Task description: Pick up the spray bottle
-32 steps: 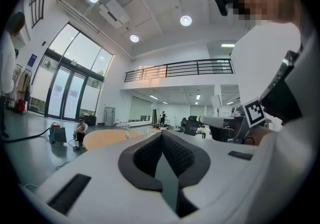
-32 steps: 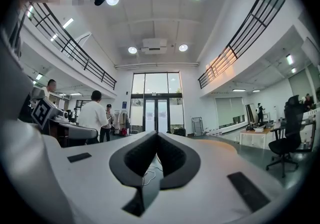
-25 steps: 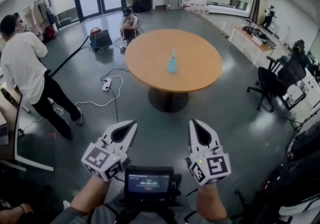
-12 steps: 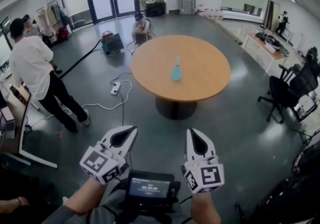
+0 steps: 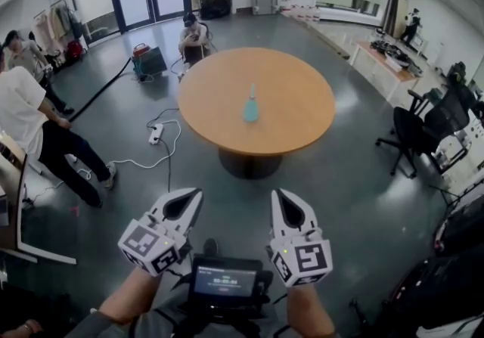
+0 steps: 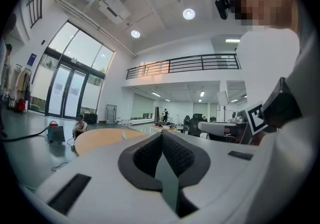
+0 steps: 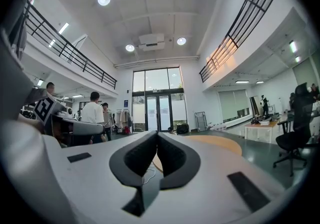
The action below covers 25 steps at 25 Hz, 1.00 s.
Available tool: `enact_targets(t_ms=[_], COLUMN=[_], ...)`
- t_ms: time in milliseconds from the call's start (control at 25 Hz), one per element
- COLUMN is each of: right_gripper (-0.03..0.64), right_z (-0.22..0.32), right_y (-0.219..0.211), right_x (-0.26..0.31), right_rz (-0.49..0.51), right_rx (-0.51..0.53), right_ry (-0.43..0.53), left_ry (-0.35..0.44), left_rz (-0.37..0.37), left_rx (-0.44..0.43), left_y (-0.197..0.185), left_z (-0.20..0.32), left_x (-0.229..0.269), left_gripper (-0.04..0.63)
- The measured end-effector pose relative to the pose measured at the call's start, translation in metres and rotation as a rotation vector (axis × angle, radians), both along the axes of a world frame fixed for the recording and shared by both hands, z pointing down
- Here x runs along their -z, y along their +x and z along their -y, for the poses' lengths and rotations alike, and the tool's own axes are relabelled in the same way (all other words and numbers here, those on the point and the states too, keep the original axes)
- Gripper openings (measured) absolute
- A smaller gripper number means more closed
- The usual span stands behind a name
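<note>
Round wooden table (image 5: 302, 102) stands mid-room, a teal spray bottle (image 5: 250, 104) upright near its centre. Well apart from it, the left gripper (image 5: 189, 200) and right gripper (image 5: 283, 204) hang level, jaws together, empty

Spray bottle (image 5: 250, 103) upright on round table (image 5: 302, 110), well beyond both claws.

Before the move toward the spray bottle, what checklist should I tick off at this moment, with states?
1. Spray bottle upright on the round table: ok.
2. Bottle within reach of either gripper: not ok, the table stands well ahead across the floor.
3. Left gripper empty: ok.
4. Right gripper empty: ok.
5. Jaws apart for a grasp: not ok, both shut.
6. Power strip off the direct line: ok, it lies left.
</note>
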State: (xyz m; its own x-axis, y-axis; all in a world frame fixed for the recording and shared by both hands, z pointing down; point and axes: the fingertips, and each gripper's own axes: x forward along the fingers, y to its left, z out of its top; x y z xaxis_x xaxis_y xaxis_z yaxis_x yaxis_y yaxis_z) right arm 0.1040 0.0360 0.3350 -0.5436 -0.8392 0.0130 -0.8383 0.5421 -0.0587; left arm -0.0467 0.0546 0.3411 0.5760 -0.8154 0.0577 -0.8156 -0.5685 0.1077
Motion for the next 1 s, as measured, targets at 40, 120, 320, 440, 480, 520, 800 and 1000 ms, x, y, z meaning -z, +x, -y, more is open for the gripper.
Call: enact_targets(t_ms=[40,120,320,440,480,520,800,1000], right_gripper=[0.008,0.008,0.009,0.009,0.009,0.009,0.02,0.066], right_z=[0.008,0.025,0.081,0.113,0.123,0.132,0.188,0.22], right_y=[-0.002,-0.008,-0.025,-0.036,-0.04,-0.044,-0.072,-0.089], right_x=[0.001,0.002,0.002,0.003,0.003,0.002,0.006,0.003], right_rz=[-0.005,-0.014,-0.035,-0.05,-0.054,-0.057,-0.082,-0.095], right_rx=[-0.002,-0.012,-0.04,-0.072,-0.077,-0.082,-0.13,-0.119], right_ry=[0.002,0.005,0.011,-0.001,-0.008,-0.015,-0.036,-0.045], left_ry=[0.002,0.021,0.05,0.058,0.054,0.049,0.02,-0.005], left_rz=[-0.002,-0.002,-0.011,-0.028,-0.037,-0.045,-0.076,-0.112], left_rx=[-0.01,-0.022,-0.022,-0.029,-0.034,-0.039,-0.072,-0.097], left_y=[-0.002,-0.008,-0.032,-0.05,-0.055,-0.06,-0.093,-0.105], left_z=[0.009,0.028,0.084,0.116,0.127,0.137,0.204,0.239], left_x=[-0.001,0.001,0.005,0.006,0.006,0.006,0.005,-0.008], left_gripper=[0.003,0.003,0.003,0.003,0.003,0.003,0.003,0.003])
